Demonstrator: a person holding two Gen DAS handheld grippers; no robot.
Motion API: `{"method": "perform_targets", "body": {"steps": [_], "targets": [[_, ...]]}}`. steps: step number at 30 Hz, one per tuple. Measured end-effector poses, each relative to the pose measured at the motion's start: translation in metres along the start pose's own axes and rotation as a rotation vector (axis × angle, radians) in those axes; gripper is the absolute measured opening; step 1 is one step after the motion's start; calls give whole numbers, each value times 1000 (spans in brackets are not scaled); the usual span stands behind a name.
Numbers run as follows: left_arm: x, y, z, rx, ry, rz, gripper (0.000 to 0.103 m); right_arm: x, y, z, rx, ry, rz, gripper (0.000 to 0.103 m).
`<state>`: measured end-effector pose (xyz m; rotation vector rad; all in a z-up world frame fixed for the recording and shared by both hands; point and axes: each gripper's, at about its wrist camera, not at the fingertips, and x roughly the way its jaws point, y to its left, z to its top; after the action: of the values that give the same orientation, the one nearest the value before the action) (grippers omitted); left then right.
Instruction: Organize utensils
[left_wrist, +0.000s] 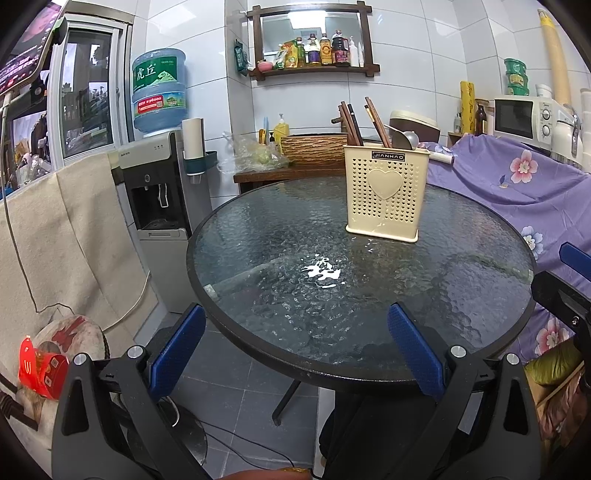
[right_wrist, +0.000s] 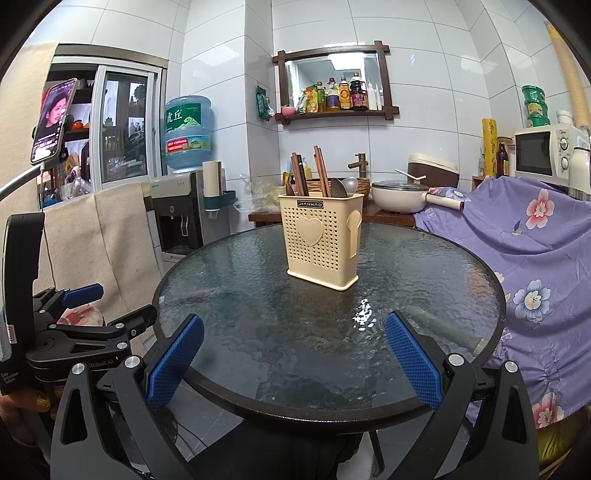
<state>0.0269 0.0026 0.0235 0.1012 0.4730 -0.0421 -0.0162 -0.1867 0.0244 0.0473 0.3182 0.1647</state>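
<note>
Nearest, the left gripper hangs over the near edge of the round glass table, its blue pads spread wide with nothing between them. The right gripper sits likewise at the near edge, jaws apart and empty; in its view the left gripper shows at the left, off the table's edge. The tabletop between the grippers and the far side is bare glass with a bright glare patch. Toward the far edge stands the cream utensil holder, upright, with a heart on its front. Brown chopsticks and spoons stand inside it, their ends rising above the rim. Beyond the table, a water dispenser stands against the tiled wall.
</note>
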Motion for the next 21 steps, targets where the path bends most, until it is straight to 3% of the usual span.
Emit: {"method": "perform_targets", "body": {"steps": [21], "targets": [[1,1,-2,4,1,-1,97,0,0,1,-2,3,2,97]]}}
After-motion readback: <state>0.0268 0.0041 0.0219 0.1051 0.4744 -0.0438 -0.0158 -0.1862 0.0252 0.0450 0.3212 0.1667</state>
